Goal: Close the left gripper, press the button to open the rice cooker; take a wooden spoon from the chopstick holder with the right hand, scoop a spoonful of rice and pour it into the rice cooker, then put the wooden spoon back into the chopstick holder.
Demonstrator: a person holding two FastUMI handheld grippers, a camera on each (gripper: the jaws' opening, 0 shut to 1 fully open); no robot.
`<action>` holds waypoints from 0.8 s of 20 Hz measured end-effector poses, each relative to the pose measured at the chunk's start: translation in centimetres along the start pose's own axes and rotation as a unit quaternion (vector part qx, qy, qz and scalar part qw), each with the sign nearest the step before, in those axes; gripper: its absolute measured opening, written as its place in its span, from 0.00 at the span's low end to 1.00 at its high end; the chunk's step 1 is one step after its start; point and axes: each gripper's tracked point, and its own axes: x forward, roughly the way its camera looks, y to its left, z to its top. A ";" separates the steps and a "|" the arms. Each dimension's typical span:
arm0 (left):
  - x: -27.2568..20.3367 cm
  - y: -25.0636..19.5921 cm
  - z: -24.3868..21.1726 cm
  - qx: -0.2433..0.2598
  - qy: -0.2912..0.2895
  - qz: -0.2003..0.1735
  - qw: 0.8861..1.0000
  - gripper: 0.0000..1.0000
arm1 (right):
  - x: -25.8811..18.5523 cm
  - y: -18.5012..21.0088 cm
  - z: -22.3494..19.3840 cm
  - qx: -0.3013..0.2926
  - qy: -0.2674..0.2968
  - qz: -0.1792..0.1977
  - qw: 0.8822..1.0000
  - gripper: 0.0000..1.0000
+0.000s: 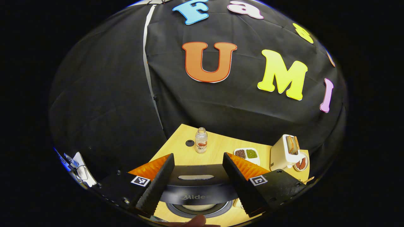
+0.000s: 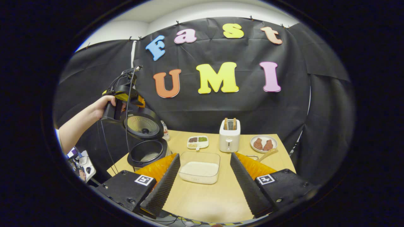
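We see the rice cooker at the left edge of the tabletop with its lid standing up and the inner pot exposed. In the left gripper view our left tool hangs above that raised lid, fingers spread wide with nothing between them. In the right gripper view a hand holds that tool up beside the lid. Our right tool is released too, its fingers parted and empty over the tabletop, with the clear container of rice just ahead between them. Behind it stand a toaster, a divided dish of beans and a plate. A wooden handle pokes out past the right finger; we cannot tell what it sits in. A bottle stands at the back.
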 end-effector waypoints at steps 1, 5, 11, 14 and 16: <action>-0.3 0.0 -1.4 -0.002 0.012 -0.003 1.000 0.98 | -0.1 0.2 -0.2 0.002 0.002 0.003 1.000 1.00; -1.3 -0.2 -8.0 0.012 0.051 -0.006 0.999 0.99 | -0.1 0.3 -1.3 0.001 0.017 0.007 1.000 1.00; -1.4 -0.5 -13.5 0.020 0.072 -0.012 0.997 0.99 | 0.2 0.3 -3.4 0.012 0.042 0.011 0.999 1.00; -1.1 -0.5 -17.7 0.028 0.121 -0.017 0.992 1.00 | 0.1 0.2 -4.0 0.012 0.049 0.008 0.999 1.00; -1.2 0.2 -20.4 0.023 0.156 -0.014 0.987 0.99 | 0.1 0.2 -4.5 0.015 0.054 0.007 0.998 1.00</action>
